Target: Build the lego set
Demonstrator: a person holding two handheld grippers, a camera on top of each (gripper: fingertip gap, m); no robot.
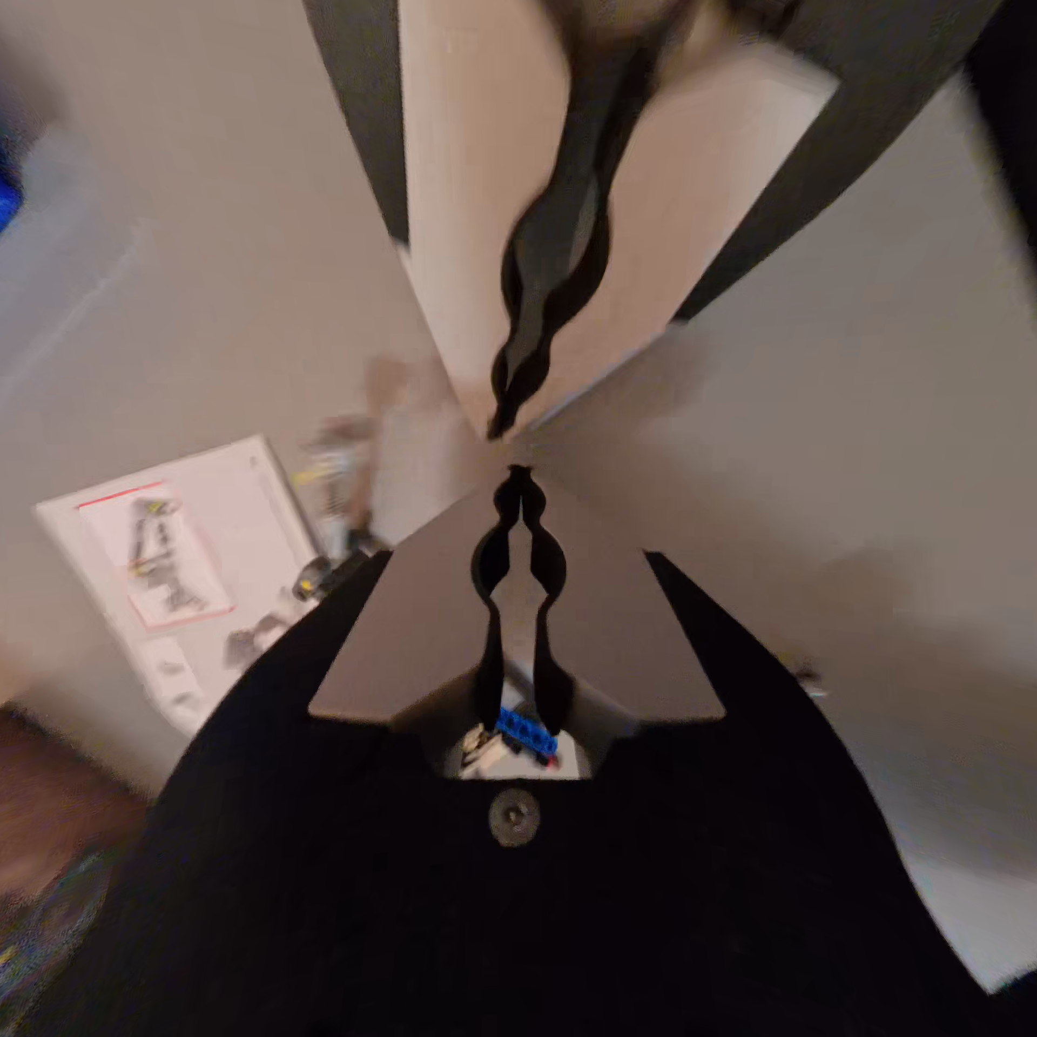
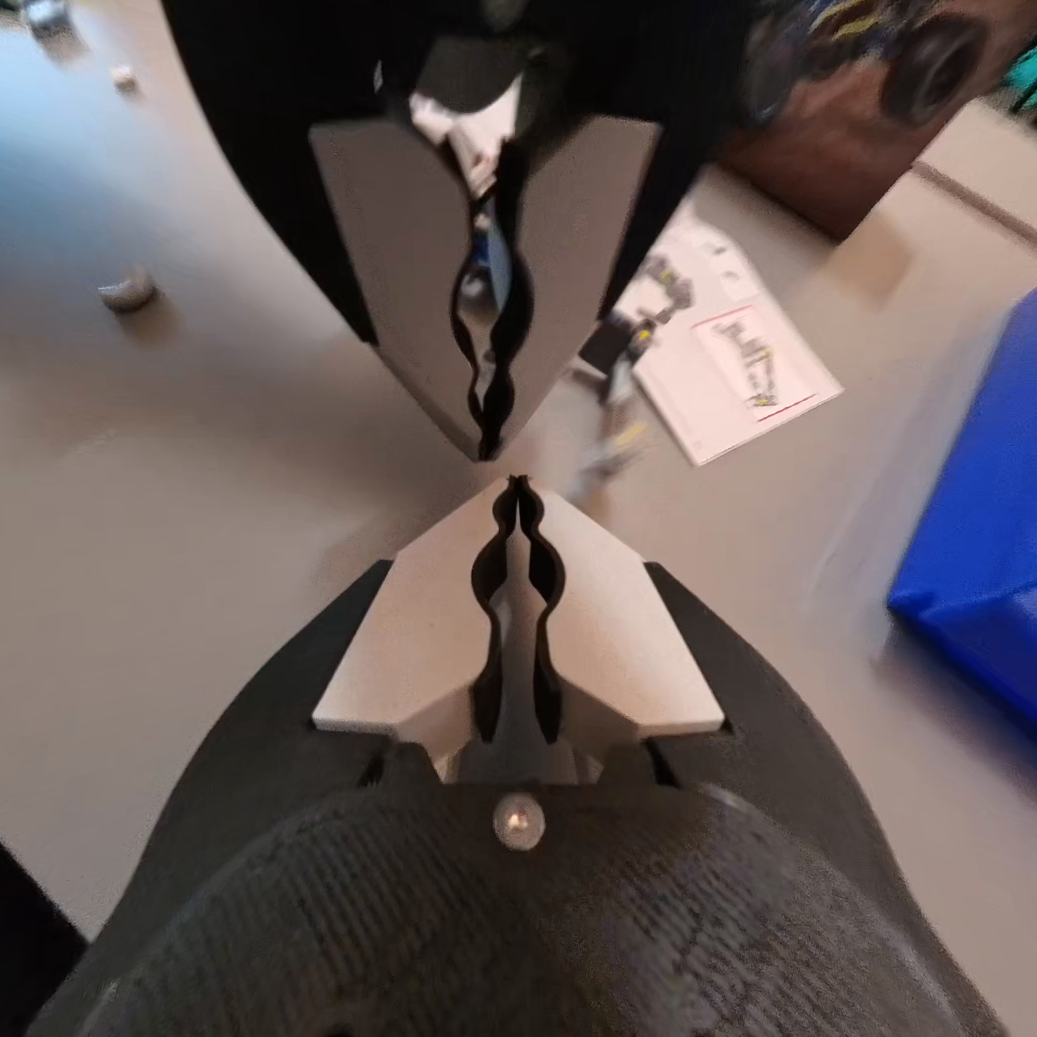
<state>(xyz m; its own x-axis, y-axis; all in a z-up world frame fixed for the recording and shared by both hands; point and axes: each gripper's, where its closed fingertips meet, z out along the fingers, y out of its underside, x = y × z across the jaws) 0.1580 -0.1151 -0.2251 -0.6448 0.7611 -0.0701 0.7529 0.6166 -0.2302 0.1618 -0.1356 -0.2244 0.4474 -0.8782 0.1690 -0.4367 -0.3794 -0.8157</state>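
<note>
My left gripper (image 1: 519, 472) is shut, its tips pressed together, and nothing shows between them. My right gripper (image 2: 519, 481) is also shut with nothing visible at its tips. The two point at each other, tips almost touching, just above the table. The right gripper (image 1: 496, 431) comes in from the top of the left wrist view, and the left gripper (image 2: 485, 452) from the top of the right wrist view. A blue holed beam (image 1: 524, 729) and white pieces show through the gap near my left fingers' base, seemingly beneath them. A blurred, partly built grey and yellow model (image 1: 336, 482) (image 2: 617, 404) lies by the open instruction booklet (image 1: 168, 561) (image 2: 735, 359).
The table (image 2: 224, 449) is beige. A blue box (image 2: 982, 533) stands at the right. A brown object (image 2: 830, 146) sits at the far right. Small grey round parts (image 2: 126, 289) (image 2: 123, 78) lie at the left. A tiny part (image 1: 808, 676) lies to the right.
</note>
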